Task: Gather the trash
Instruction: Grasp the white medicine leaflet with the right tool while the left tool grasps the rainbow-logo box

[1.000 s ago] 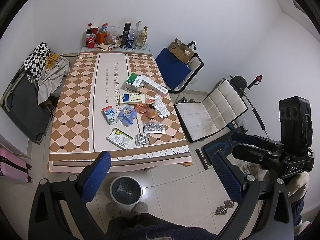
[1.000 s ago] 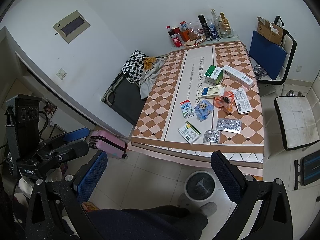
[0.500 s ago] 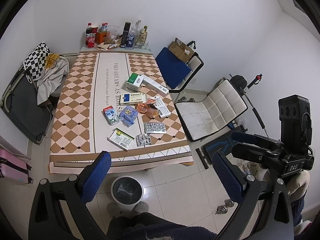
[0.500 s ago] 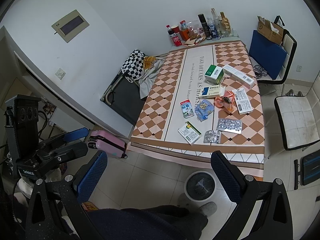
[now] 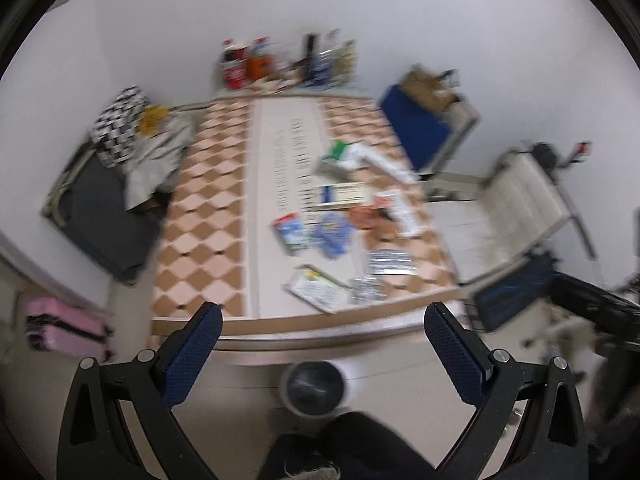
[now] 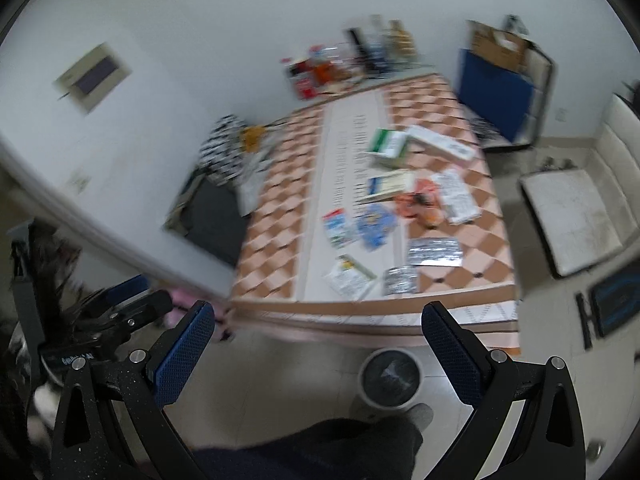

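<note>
Both claws, left (image 5: 322,346) and right (image 6: 318,344), wide open and empty above tabletop (image 5: 200,248); flat, light, slippery blister packs (image 6: 434,252) judged best pinched at an edge

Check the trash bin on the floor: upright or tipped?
Upright. The trash bin stands on the floor by the table's near edge, its round mouth facing up with a dark liner inside. Contents: cannot tell, blurred.

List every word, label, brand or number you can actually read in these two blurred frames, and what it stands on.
None can be read; both views are motion-blurred.
Tablecloth: lines of dark lettering along the pale centre strip, too smeared to read.
Medicine boxes: print blurred.
Blister packs: no legible marks.
Bottles at the far end: labels blurred.
Left gripper body: white lettering, illegible.
</note>
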